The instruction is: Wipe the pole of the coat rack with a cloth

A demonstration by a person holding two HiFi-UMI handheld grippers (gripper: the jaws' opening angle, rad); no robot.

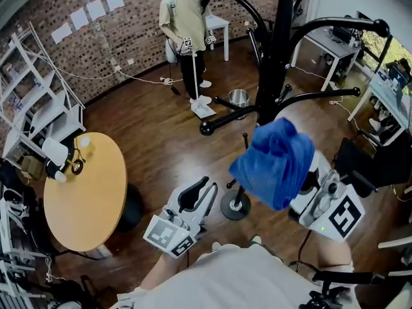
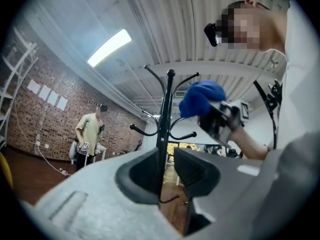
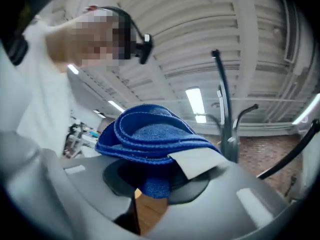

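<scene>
The right gripper's [image 3: 155, 184] jaws are clamped on a bunched blue cloth [image 3: 150, 134], which folds up over them with a white label lying on its right side. The left gripper's [image 2: 167, 169] jaws stand slightly apart with nothing between them; the black coat rack pole [image 2: 164, 129] shows through the gap, farther off. In the left gripper view the cloth is held up near the curved upper hooks, just to the right of the pole and apart from it. From the head view the cloth hides the middle of the pole, whose round base [image 1: 235, 206] rests on the dark wood floor [image 1: 161, 140] near the left gripper. Farther out are a round wooden table [image 1: 84, 192], a metal bucket [image 1: 239, 97], and a person holding a mop [image 1: 187, 18] by the brick wall [image 1: 129, 37].
</scene>
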